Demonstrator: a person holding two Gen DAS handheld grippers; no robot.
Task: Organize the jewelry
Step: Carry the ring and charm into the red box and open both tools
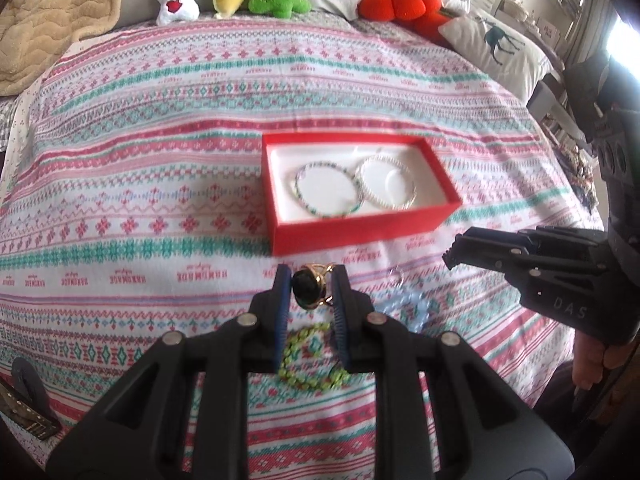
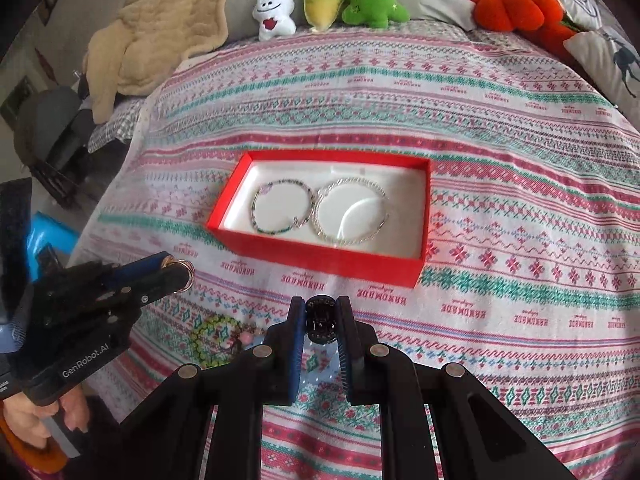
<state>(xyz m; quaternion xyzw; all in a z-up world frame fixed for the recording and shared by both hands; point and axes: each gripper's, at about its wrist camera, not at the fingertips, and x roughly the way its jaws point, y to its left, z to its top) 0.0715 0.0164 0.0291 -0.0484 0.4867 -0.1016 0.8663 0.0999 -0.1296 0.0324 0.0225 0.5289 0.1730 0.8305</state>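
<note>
**Two pieces gripped in front of the red box**

A gold ring with a dark oval stone is clamped between the blue pads of the left gripper, just short of the near wall of the open red rectangular box. A small black oval clasp-like piece is pinched in the right gripper, likewise near that wall. Inside the box, a green-beaded bracelet and a silver-white beaded bracelet lie touching. A lime-green bead bracelet lies on the patterned bedspread, nearer the camera than the box.
</note>
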